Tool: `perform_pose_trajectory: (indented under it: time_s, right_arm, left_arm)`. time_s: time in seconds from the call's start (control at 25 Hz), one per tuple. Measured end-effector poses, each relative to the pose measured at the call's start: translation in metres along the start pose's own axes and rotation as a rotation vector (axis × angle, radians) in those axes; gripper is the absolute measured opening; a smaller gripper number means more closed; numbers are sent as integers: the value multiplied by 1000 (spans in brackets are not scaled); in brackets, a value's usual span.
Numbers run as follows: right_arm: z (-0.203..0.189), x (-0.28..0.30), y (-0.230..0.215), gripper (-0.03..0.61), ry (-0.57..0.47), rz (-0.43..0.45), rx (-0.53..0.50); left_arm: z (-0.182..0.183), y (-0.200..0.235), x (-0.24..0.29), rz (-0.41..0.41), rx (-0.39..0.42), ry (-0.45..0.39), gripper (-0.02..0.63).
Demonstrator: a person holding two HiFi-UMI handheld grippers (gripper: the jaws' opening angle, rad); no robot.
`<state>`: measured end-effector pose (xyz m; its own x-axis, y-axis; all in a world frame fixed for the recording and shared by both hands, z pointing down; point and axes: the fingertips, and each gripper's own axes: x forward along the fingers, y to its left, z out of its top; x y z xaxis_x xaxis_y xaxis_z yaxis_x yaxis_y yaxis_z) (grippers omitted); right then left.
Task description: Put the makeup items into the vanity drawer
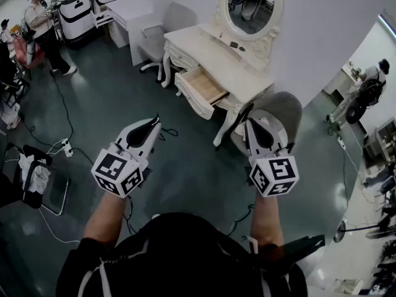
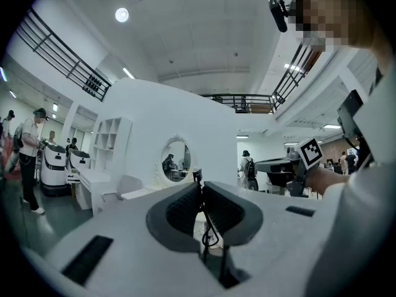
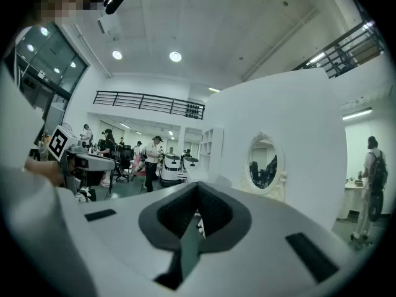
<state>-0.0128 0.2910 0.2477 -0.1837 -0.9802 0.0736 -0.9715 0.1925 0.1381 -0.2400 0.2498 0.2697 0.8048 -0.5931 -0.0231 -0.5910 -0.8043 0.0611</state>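
Open drawer [image 1: 205, 86] well beyond both tongs [image 1: 155, 120] [image 1: 246, 124]

Vanity [image 1: 213, 57] at 12 o'clock, drawer [image 1: 203, 85] open; small dark items [image 1: 235, 44] on top nr mirror [image 1: 250, 5].

Head view steeply down; both gripper views level, toward the same far vanity [image 1: 207, 47]
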Motion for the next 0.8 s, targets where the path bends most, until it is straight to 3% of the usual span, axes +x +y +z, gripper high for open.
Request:
perform_pose_trajectory:
  time_s: [0.36, 0.52, 0.8]
  right_arm:
    - [4, 2, -4, 3, -12, 0, 1]
    - [8, 3, -6, 5, -35, 3, 48]
    - [11, 4, 13, 5, -52, 10, 52]
  left_arm:
    - [3, -4, 1, 3, -4, -5, 26]
    - [7, -6, -1, -5, 0, -12, 26]
    - [6, 5, -21, 17, -6, -18, 25]
